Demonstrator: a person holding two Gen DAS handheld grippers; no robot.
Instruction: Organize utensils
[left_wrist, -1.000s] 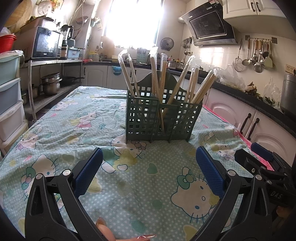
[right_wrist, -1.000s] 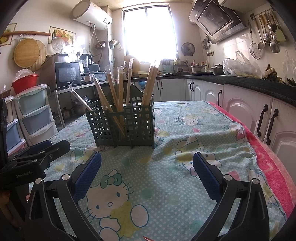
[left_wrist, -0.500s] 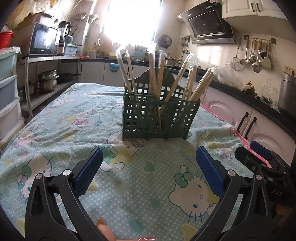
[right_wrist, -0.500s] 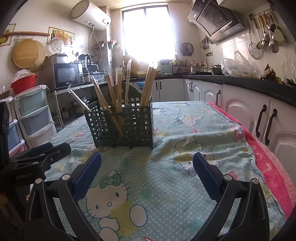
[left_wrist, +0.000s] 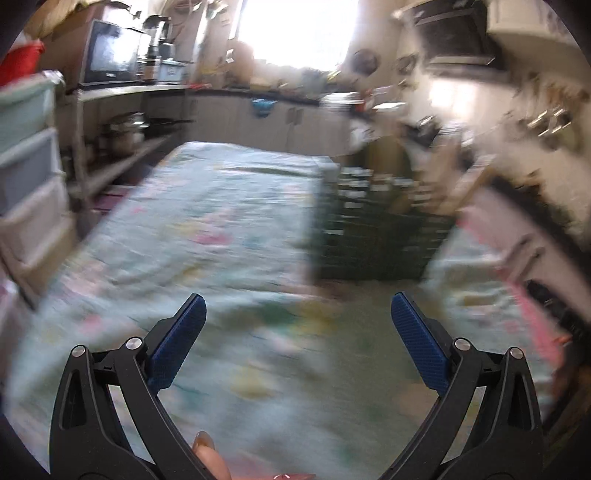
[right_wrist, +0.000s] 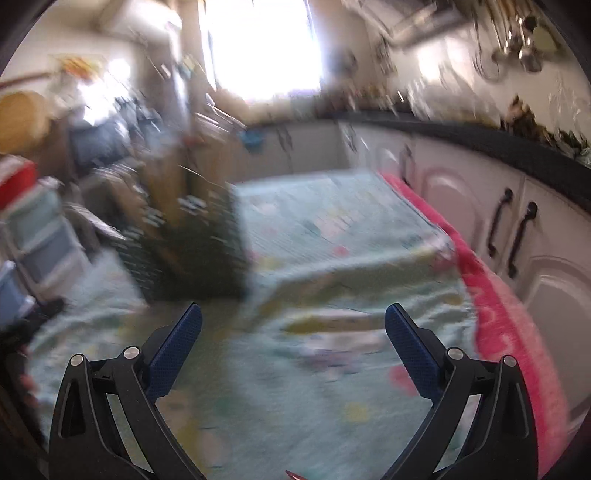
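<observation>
Both views are heavily motion-blurred. The dark green mesh utensil caddy (left_wrist: 373, 236) stands on the patterned tablecloth, right of centre in the left wrist view and left of centre in the right wrist view (right_wrist: 192, 251). Its wrapped chopsticks are only tan smears. My left gripper (left_wrist: 298, 325) is open and empty, low over the cloth, short of the caddy. My right gripper (right_wrist: 293, 325) is open and empty, to the right of the caddy. The dark shape at the left edge of the right wrist view, too blurred to identify, may be the left gripper.
The table (left_wrist: 207, 229) has a teal cloth with a pink towel edge (right_wrist: 495, 314) on its right side. White cabinets (right_wrist: 517, 236) run close along the right. Plastic drawers (left_wrist: 26, 162) and a metal shelf stand to the left.
Both grippers have swung quickly: the left view turned left, putting the caddy to its right; the right view turned right, putting the caddy to its left. Both stayed open.
</observation>
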